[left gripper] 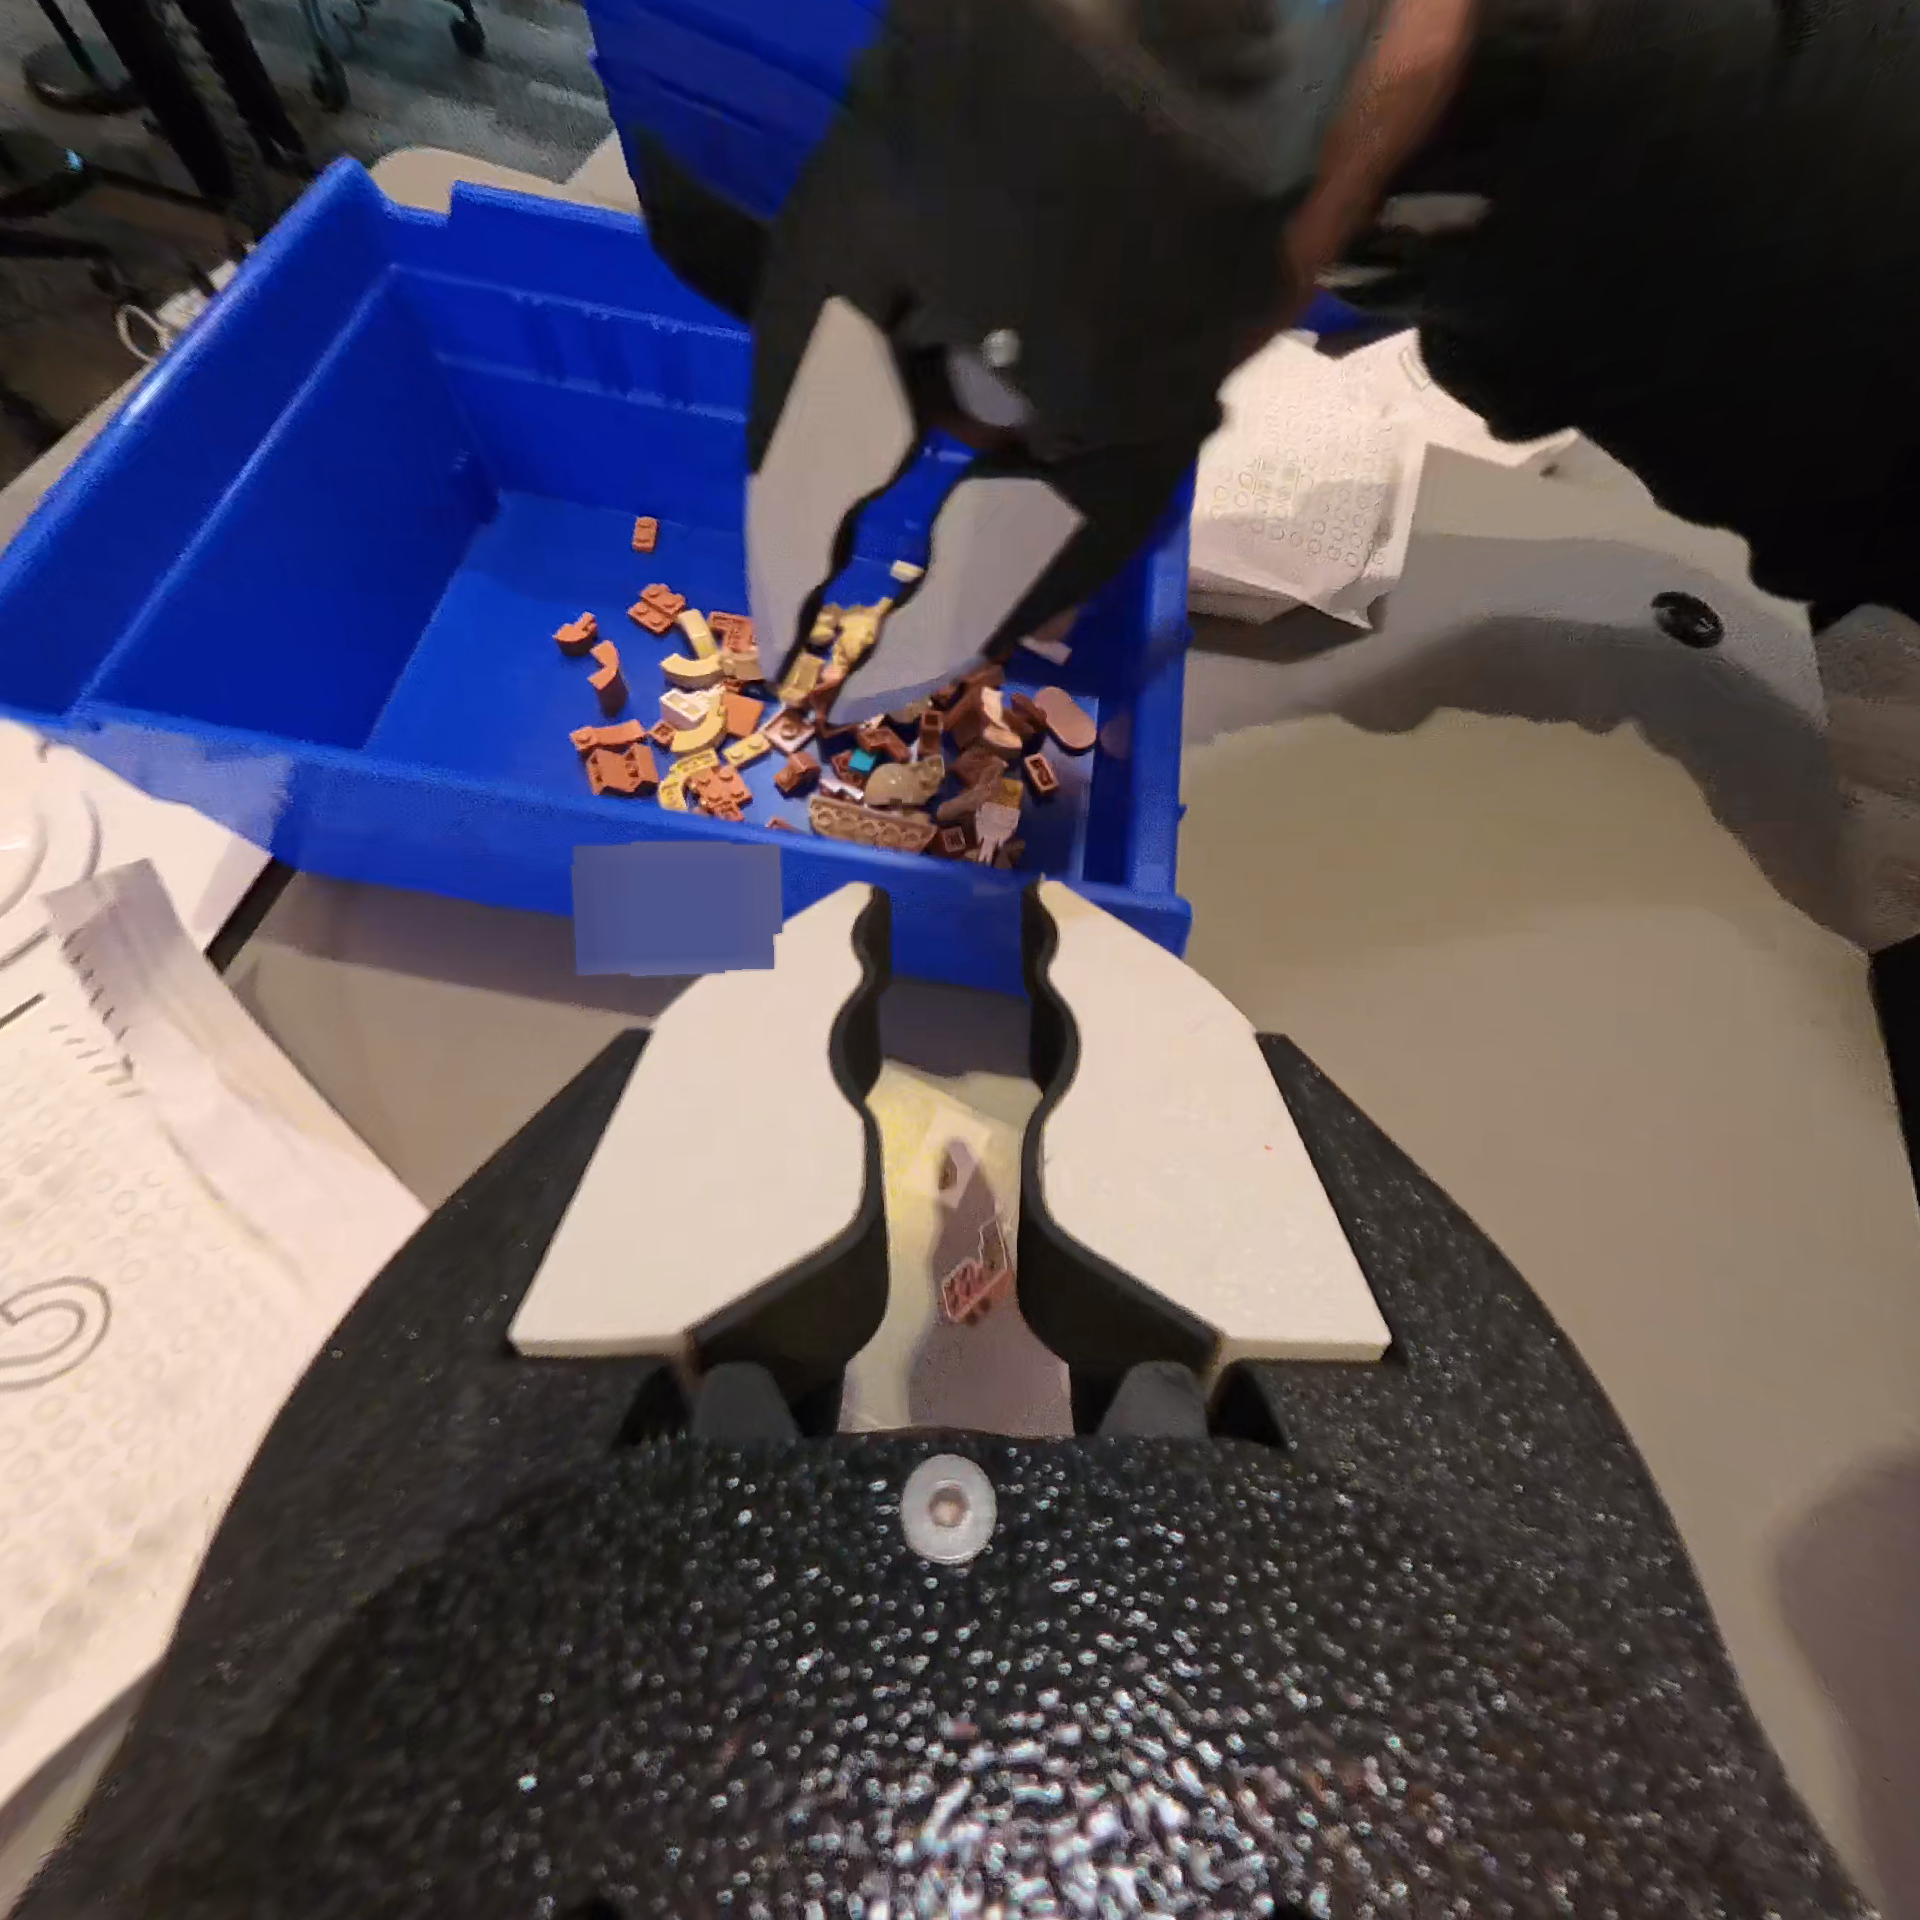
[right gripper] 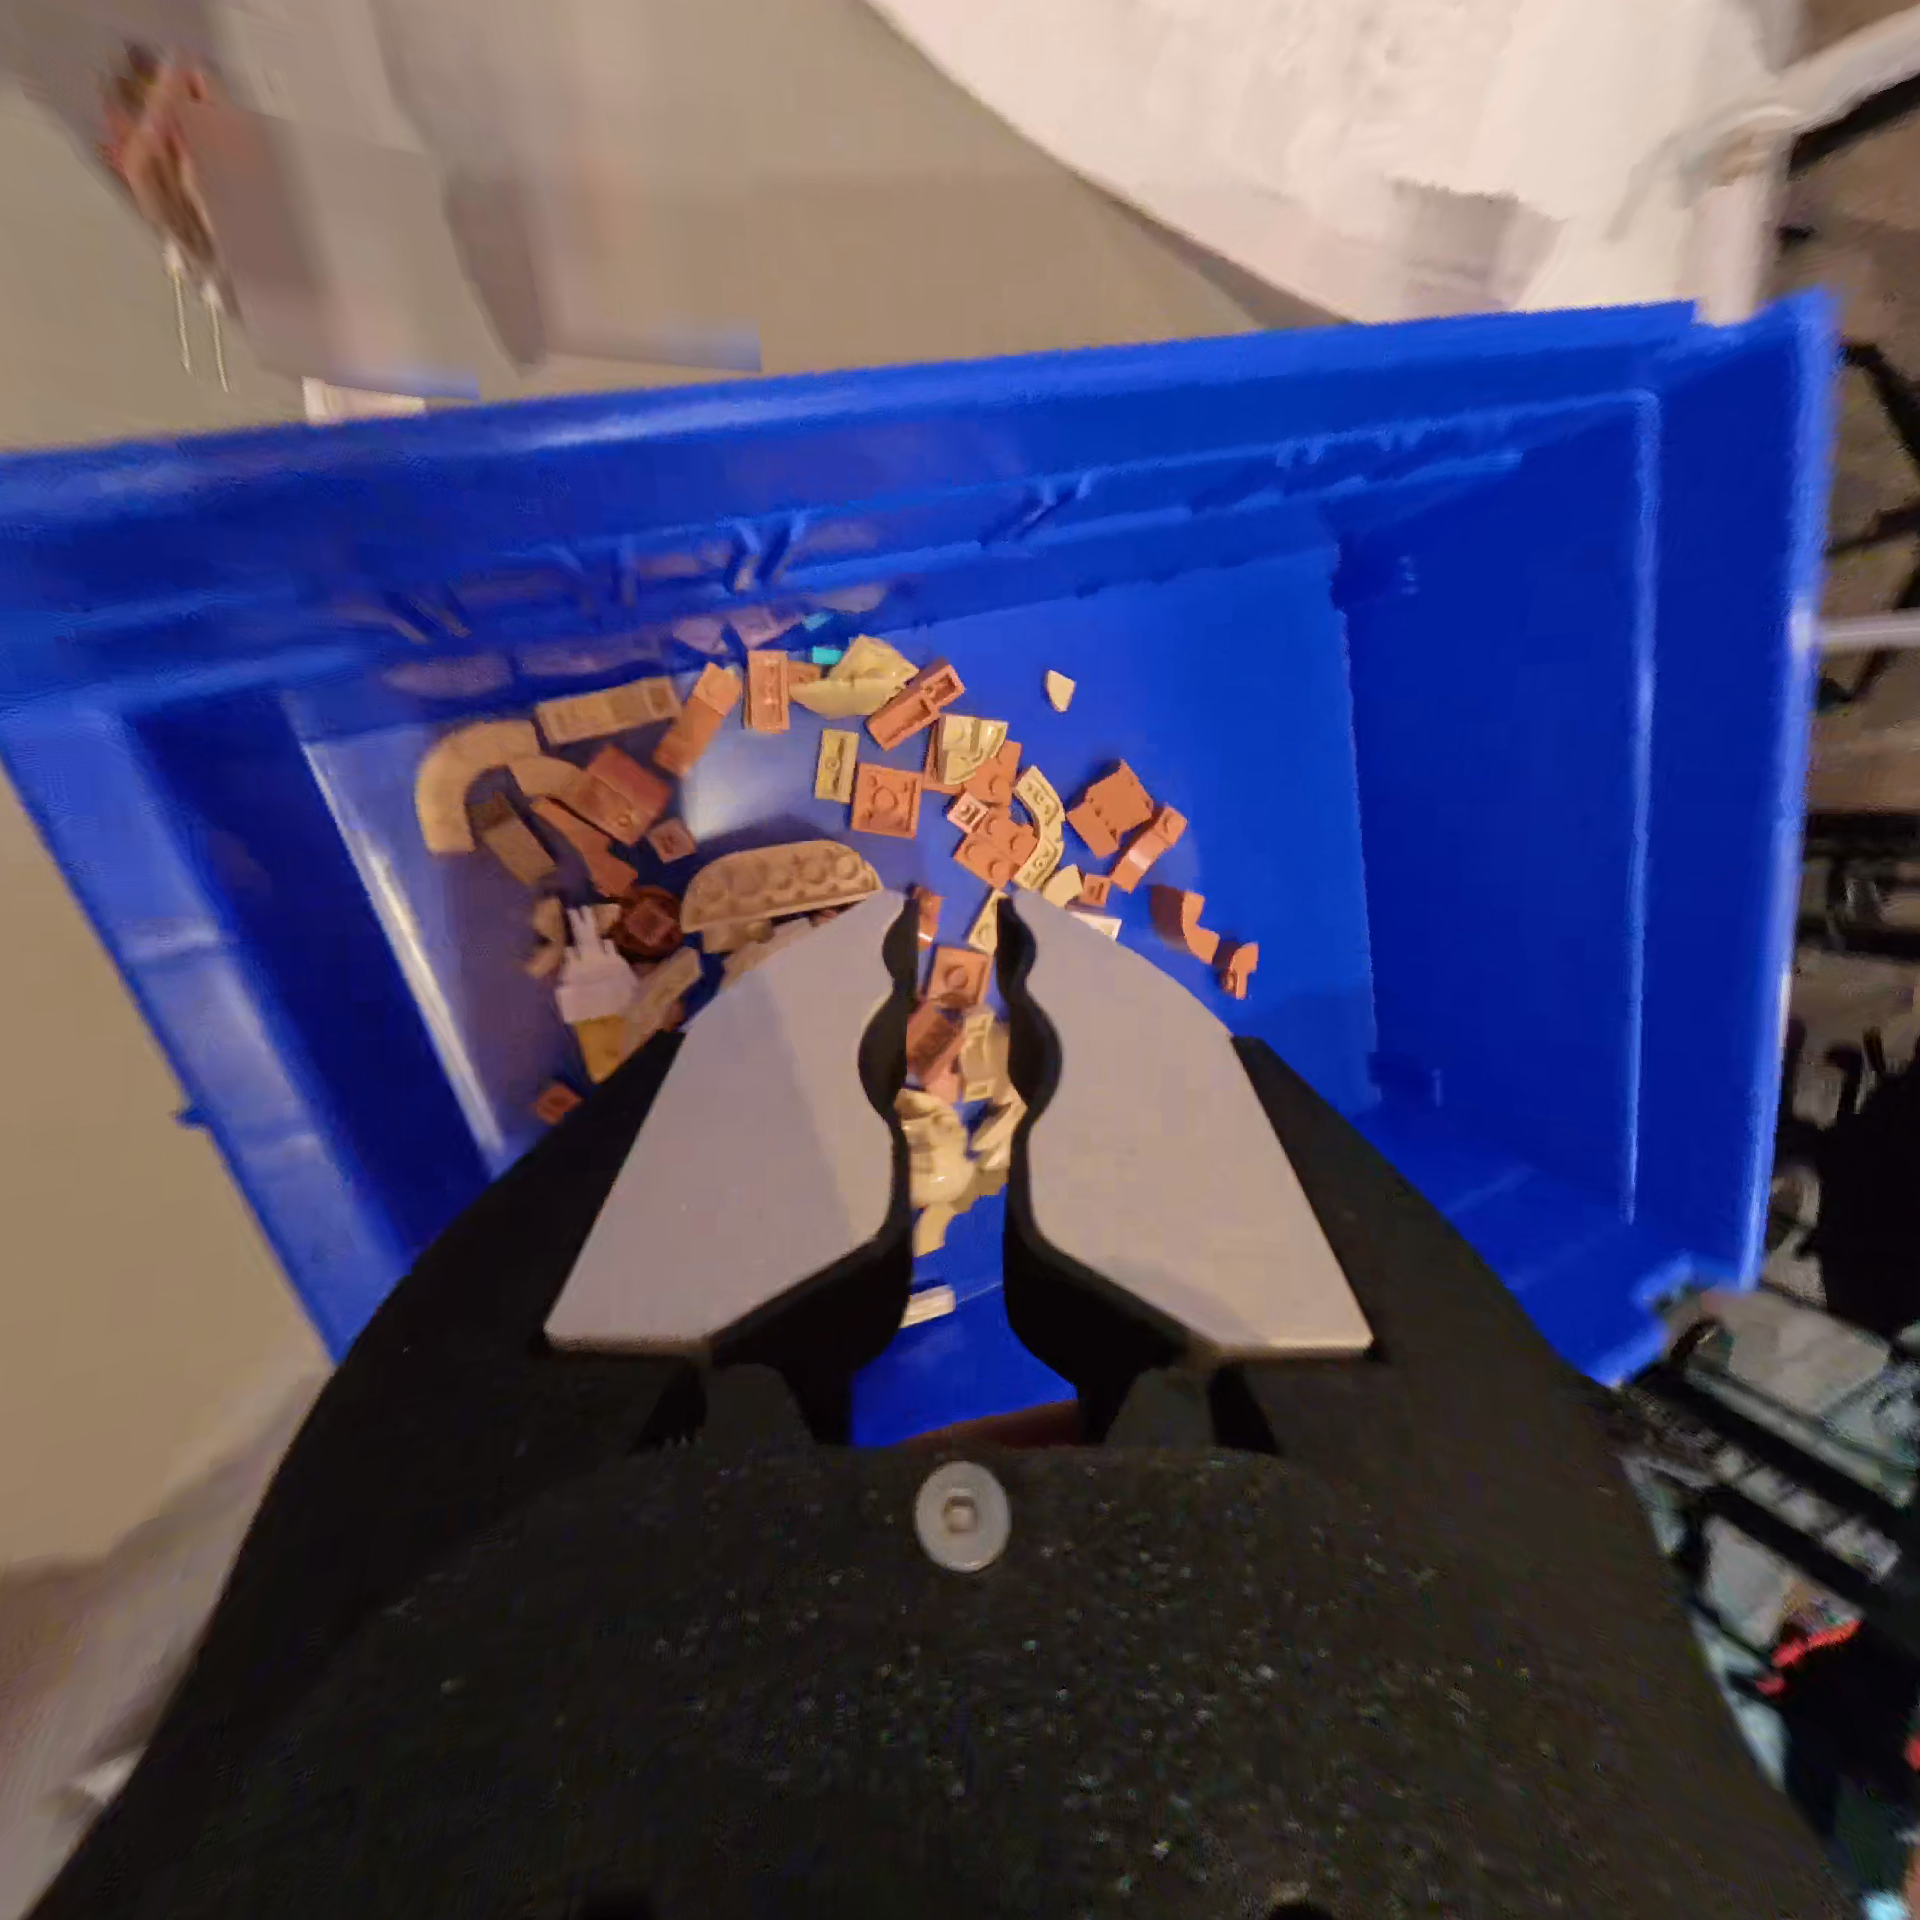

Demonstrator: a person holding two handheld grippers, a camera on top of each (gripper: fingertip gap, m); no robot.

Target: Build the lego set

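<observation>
Left edge of the left wrist view: white printed sheets (left gripper: 156, 1195) lie on the beige worktop (left gripper: 1507, 987); their markings are not legible. Centre: a blue bin (left gripper: 260, 520) holds a loose heap of small building bricks (left gripper: 831, 748), brown, tan and orange, gathered at its near right corner. A label patch on the bin's front wall is blurred over. The left gripper (left gripper: 956, 894) hovers short of that wall, fingers released, nothing between them. Right of centre, the right gripper (right gripper: 958, 906) reaches down into the heap, fingers narrowly parted, with small bricks between them; whether any is pinched cannot be told. Upper right: crumpled white bags (left gripper: 1309, 488).
</observation>
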